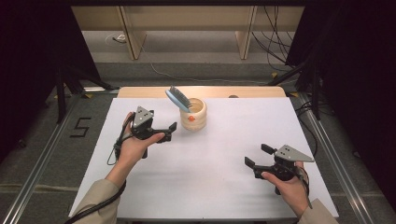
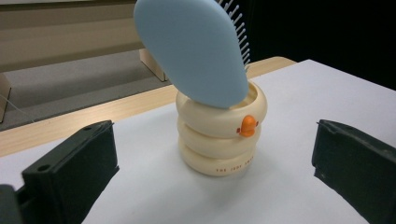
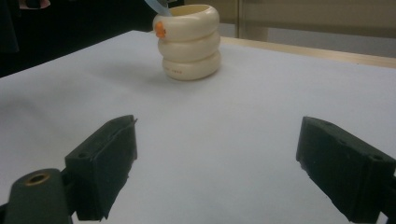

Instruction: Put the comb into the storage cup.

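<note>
Just beyond open left hand-held gripper (image 1: pixel 169 132): hairbrush (image 1: pixel 178 98) in cup (image 1: pixel 193 115).

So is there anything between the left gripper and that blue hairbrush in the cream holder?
Nothing visible. The left gripper is open, and bare white table lies between it and the holder. The hairbrush leans out of the holder's top with its blue back towards the gripper, bristles on the far side.

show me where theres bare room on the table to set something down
Free: the white sheet between the left gripper and right gripper, and right of the cup. Crowded only at the cup, where the hairbrush leans out.
</note>
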A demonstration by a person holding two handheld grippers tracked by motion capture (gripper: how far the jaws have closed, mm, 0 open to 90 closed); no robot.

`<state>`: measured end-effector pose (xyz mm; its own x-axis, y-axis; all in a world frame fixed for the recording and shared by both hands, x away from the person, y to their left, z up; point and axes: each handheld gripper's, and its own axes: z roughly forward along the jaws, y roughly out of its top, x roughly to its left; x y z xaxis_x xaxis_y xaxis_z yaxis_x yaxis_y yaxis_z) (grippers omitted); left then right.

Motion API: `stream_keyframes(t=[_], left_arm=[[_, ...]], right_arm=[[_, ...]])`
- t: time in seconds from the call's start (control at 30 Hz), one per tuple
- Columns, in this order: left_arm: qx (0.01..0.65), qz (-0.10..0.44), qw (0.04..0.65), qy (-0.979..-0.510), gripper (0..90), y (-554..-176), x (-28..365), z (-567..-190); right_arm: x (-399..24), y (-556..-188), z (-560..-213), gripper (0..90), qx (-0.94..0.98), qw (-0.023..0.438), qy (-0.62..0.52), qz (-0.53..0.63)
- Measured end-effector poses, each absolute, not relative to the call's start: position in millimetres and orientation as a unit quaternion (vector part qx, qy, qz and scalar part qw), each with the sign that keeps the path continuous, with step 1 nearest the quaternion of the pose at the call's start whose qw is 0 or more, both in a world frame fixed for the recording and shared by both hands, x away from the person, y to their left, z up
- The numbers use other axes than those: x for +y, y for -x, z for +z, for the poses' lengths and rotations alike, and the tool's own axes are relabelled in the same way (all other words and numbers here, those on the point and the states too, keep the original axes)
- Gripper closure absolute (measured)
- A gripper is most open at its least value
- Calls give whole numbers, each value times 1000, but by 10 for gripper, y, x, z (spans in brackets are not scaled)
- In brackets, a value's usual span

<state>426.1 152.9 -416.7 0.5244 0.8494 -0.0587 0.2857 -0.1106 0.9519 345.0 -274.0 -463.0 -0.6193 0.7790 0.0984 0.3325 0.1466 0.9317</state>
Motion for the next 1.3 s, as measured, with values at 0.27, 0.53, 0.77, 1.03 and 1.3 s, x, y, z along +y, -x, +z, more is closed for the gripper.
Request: stream_keyframes(t=[0.27, 0.53, 0.77, 1.03, 1.3], left_arm=[[407, 267, 528, -696, 0, -4151, 1596, -4205], [402, 265, 527, -701, 0, -4036, 1621, -4253], [399, 260, 527, -704, 0, -3943, 1645, -4302], [393, 254, 524, -712, 0, -3863, 1640, -4377], [393, 252, 523, -713, 0, -3801, 1675, -4416]], right_arm=[[-2743, -3449, -4625, 132, 727, 211, -383, 530], [-2743, -3449, -4624, 132, 726, 211, -383, 530], [-2743, -3448, -4623, 132, 727, 212, -382, 530], [-2745, -3448, -4620, 132, 726, 212, -382, 531], [-2746, -3447, -4620, 131, 726, 213, -381, 531]])
